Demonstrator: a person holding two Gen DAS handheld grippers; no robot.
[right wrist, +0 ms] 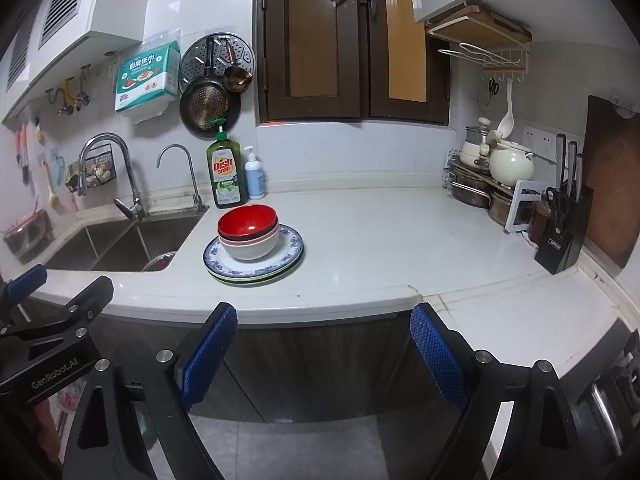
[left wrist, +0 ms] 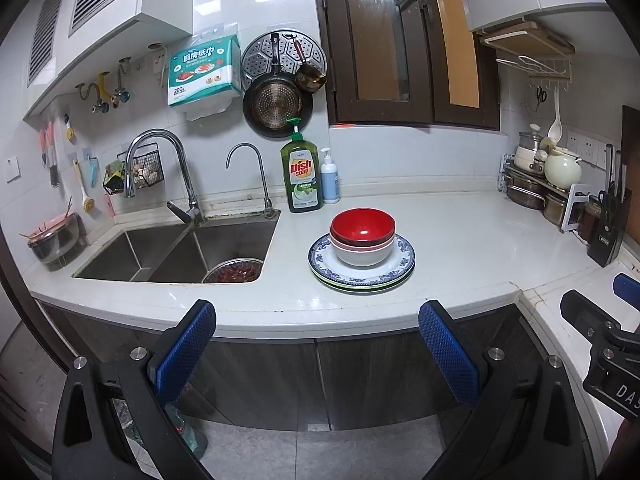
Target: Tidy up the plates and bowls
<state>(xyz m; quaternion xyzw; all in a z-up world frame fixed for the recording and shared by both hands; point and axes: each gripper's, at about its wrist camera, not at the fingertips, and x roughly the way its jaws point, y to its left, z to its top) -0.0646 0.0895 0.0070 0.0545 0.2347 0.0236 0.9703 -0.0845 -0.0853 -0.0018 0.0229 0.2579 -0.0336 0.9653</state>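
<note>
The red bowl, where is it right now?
The red bowl tops the nested bowls on the blue-patterned plate, on the white counter just right of the sink and in front of the dish soap bottle.

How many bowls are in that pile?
3, nested on the plates: red bowl on top, pink bowl in the middle, white bowl at the bottom. More may hide inside.

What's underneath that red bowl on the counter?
The red bowl is nested in a pink bowl, which sits in a white bowl. Those rest on a blue-patterned plate, with a green plate's edge peeking out below. Any plates hidden between can't be seen.
</note>
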